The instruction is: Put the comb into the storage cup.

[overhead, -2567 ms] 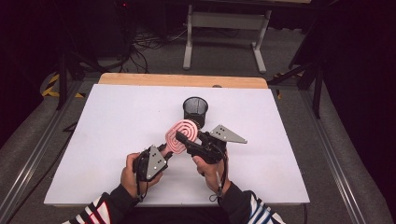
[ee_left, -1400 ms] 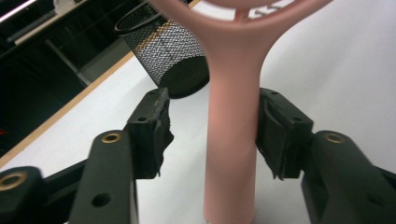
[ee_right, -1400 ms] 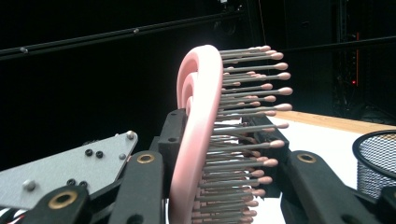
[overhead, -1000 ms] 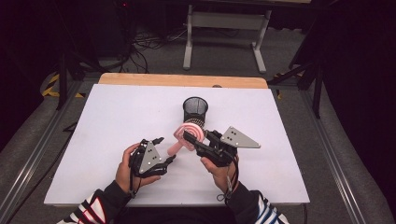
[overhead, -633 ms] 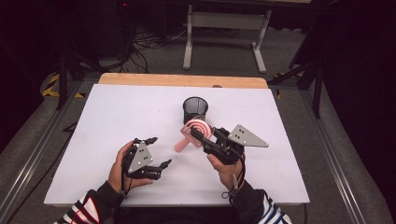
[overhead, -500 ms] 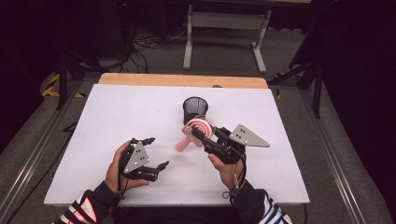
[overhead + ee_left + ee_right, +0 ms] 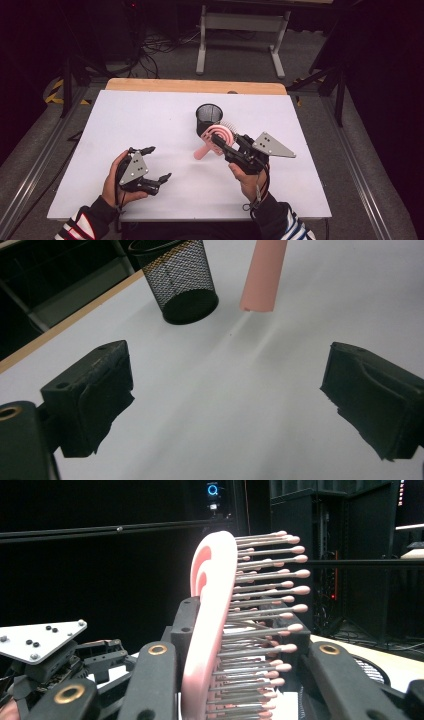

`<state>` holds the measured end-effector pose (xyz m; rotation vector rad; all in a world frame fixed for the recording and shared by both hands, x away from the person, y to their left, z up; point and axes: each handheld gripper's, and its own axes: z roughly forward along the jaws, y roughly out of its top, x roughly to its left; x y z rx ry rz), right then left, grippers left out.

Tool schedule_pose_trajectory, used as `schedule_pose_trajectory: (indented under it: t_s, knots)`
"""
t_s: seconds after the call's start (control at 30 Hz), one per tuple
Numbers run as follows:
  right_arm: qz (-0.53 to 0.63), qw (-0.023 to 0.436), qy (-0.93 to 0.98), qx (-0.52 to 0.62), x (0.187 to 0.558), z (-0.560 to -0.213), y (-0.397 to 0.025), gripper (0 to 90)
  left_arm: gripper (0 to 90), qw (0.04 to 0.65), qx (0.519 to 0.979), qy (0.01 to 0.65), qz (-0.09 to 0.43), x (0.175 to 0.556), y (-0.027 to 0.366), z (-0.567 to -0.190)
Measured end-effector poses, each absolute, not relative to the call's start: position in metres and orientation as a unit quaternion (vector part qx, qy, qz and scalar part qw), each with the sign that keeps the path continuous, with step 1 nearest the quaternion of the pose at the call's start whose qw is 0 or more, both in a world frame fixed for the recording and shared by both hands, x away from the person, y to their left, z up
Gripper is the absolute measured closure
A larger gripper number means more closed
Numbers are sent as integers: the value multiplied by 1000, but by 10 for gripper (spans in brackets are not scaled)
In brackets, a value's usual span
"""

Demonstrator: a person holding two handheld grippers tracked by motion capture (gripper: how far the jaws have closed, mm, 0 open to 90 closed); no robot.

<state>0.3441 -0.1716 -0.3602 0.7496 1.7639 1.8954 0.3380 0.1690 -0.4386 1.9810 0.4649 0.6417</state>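
A pink hairbrush [image 7: 220, 135] with a round swirl-patterned head is clamped in my right gripper [image 7: 219, 140], just in front of a black mesh cup [image 7: 208, 118]. Its handle [image 7: 202, 150] points down and left over the white table. In the right gripper view the brush head [image 7: 212, 605] stands edge-on between the jaws, with the bristles [image 7: 265, 580] pointing right. My left gripper [image 7: 159, 162] is open at the front left, holding nothing. Its jaws [image 7: 225, 400] stand wide apart and face the mesh cup [image 7: 182, 285] and the tip of the brush handle [image 7: 262, 275].
The white table top [image 7: 150, 120] has a wooden strip [image 7: 195, 86] along its far edge. A metal stand [image 7: 240, 22] and cables lie on the dark floor beyond. The left gripper's grey plate [image 7: 37, 637] is at the lower left of the right gripper view.
The left gripper let go of the brush, opened and drew back toward the front left. The right gripper kept the brush and carried it right, toward the cup.
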Motion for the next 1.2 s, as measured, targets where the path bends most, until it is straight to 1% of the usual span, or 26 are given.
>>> schedule_pose_trajectory:
  t_s: [0.6,0.73,1.0,1.2]
  knots:
    - [685,233,634,274,346,-357,-182,632,45,487,803,219,264,326,208,-444]
    - [685,234,632,277,348,-356,-183,632,51,498,791,231,271,323,218,-442]
    - [683,242,631,277,350,-353,-184,632,47,501,788,244,264,320,228,-446]
    - [684,250,629,273,353,-347,-185,632,47,501,789,245,258,320,228,-448]
